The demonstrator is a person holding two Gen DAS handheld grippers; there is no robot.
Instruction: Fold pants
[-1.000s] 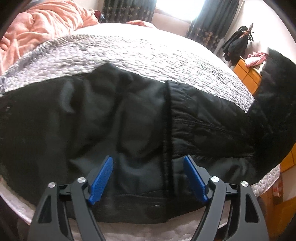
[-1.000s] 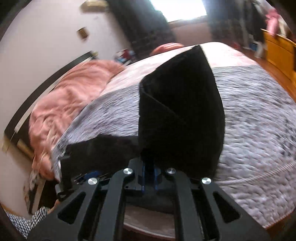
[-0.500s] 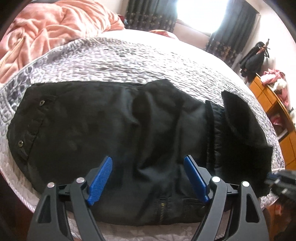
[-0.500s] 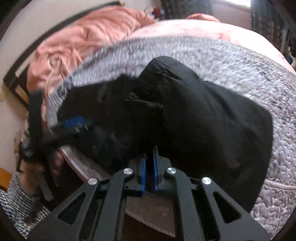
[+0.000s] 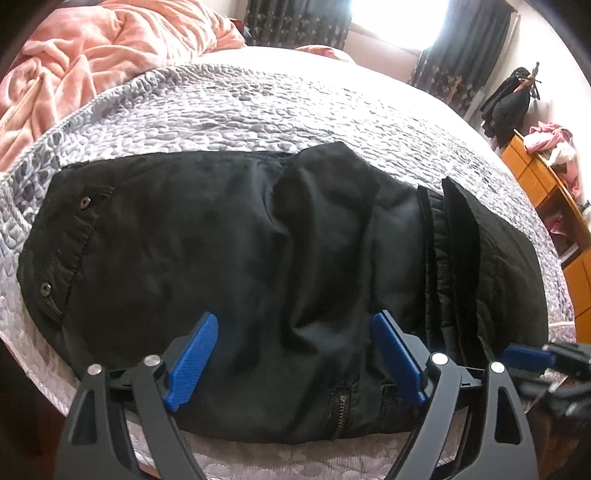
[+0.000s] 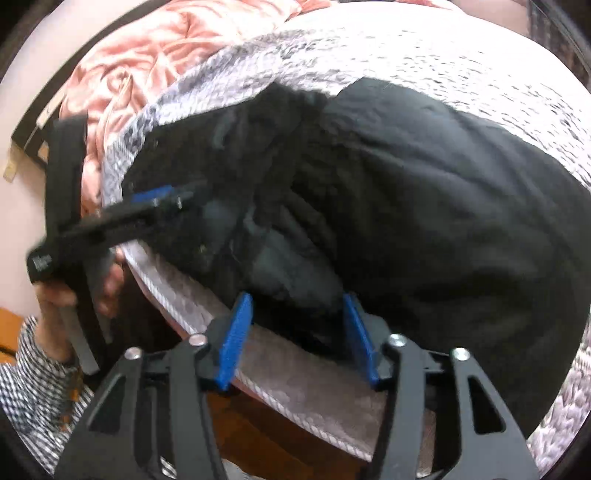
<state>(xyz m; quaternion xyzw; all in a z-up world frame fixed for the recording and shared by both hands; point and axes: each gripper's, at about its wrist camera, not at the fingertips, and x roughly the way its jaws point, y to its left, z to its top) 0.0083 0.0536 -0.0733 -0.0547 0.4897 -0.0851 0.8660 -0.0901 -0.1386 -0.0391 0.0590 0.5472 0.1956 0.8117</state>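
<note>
Black pants [image 5: 229,251] lie folded across the grey quilted bedspread [image 5: 229,110], waistband snaps at the left and zipper near the front edge. My left gripper [image 5: 293,350] hovers over their near edge, its jaws wide and still opening, nothing pressed between the blue pads [image 5: 192,354]. In the right wrist view the pants [image 6: 443,206] sit as a dark mound. My right gripper [image 6: 298,332] is at the bed's front edge with its jaws opening. A folded edge of cloth lies loose between its pads [image 6: 236,339]. The left gripper [image 6: 159,206] shows there too, held by a hand.
A rumpled pink blanket [image 5: 92,48] fills the far left of the bed. An orange wooden dresser [image 5: 561,229] with clothes on it stands at the right, and dark coats [image 5: 509,99] hang behind it. Curtains frame a bright window [image 5: 388,18]. A checked sleeve [image 6: 26,387] is at the lower left.
The right gripper came down with the raised pant leg, laid it over the rest of the pants and opened its jaws. The left gripper drew back, bringing the waistband into view.
</note>
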